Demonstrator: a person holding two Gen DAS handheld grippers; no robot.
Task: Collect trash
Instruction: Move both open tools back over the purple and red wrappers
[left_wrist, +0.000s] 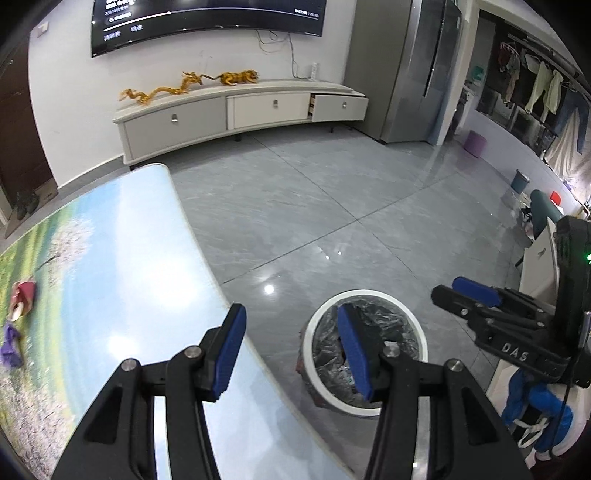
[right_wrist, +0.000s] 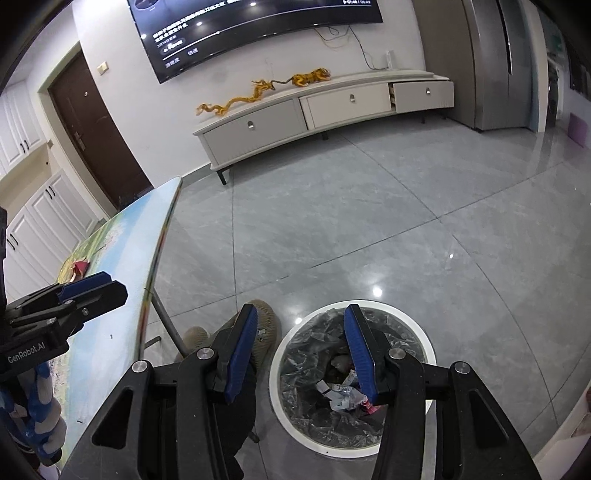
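1. Hovering over the table edge and the floor, the left gripper (left_wrist: 291, 354) has its jaws spread wide with nothing between the blue pads (left_wrist: 231, 352).
2. Its left finger sits above the table (left_wrist: 122, 236), which has a printed landscape top; its right finger sits above the trash bin (left_wrist: 419, 334).
3. The right gripper (right_wrist: 301, 356) is likewise wide apart and holds nothing, its right pad over the bin's mouth.
4. The trash bin (right_wrist: 275, 373) stands on the grey tiled floor (right_wrist: 369, 221) just beside the table, white-rimmed and lined with a dark plastic bag.
5. Crumpled wrappers (right_wrist: 345, 397) lie at the bottom of the bin.
6. On the table, well apart from both grippers, lie a red scrap (left_wrist: 24, 295) and, near it, a purple scrap (left_wrist: 11, 345).
7. From the right wrist view, the red scrap (right_wrist: 79, 266) shows beyond the left gripper's tip.
8. A TV cabinet (left_wrist: 240, 110) stands against the far wall, with a wall screen (left_wrist: 207, 22) above it.
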